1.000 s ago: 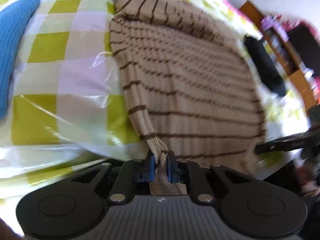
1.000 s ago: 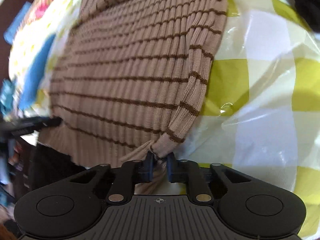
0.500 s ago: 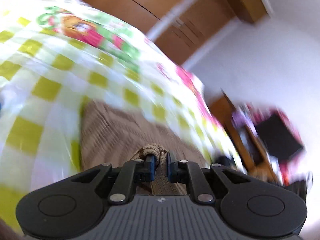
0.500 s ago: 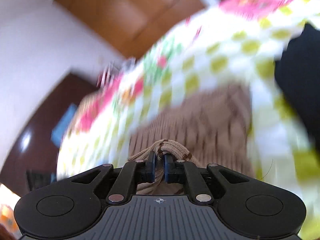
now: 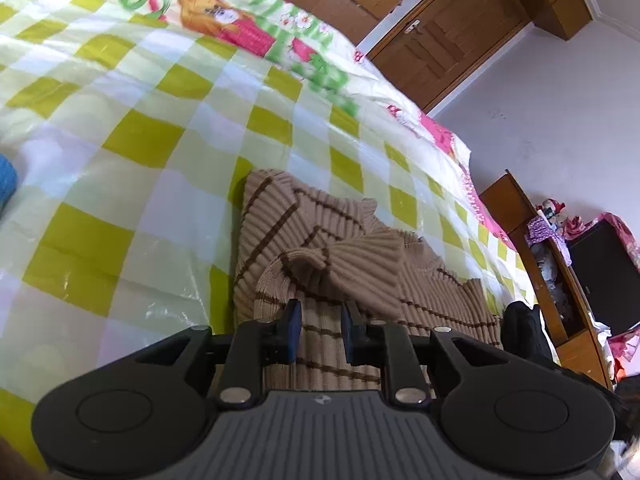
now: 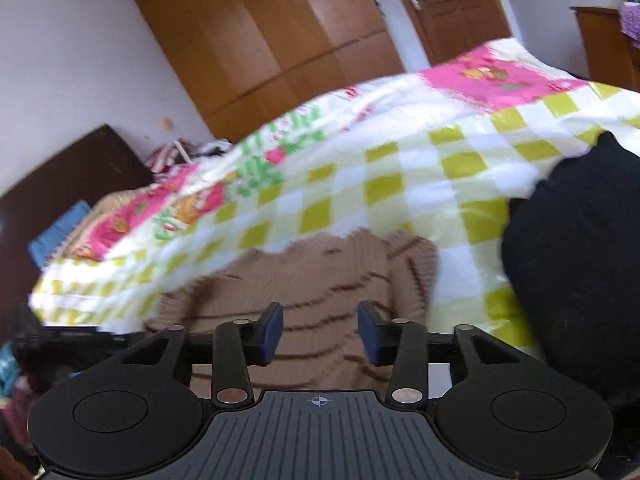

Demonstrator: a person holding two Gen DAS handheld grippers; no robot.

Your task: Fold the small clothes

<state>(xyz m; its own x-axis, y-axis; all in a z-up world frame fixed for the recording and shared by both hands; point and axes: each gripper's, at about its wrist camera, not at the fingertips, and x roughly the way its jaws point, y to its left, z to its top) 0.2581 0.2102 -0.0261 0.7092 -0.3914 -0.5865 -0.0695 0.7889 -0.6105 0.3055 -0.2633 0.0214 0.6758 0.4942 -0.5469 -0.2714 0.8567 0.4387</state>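
A tan ribbed sweater with brown stripes [image 5: 320, 264] lies folded over on itself on the checked bed cover, its hem bunched on top. My left gripper [image 5: 319, 320] is open just above its near part, nothing between the fingers. The sweater also shows in the right wrist view [image 6: 320, 280]. My right gripper [image 6: 320, 326] is open wide over it and holds nothing.
The bed is covered by a yellow-green checked sheet [image 5: 152, 140] under clear plastic. A black garment [image 6: 576, 264] lies right of the sweater, also in the left wrist view [image 5: 524, 332]. A blue garment [image 5: 6, 180] is at far left. Wooden wardrobe doors [image 6: 280, 32] and a shelf [image 5: 532, 248] stand beyond.
Both grippers carried the sweater's near edge up and over towards the far end, then opened and let it go. The sweater now lies folded.
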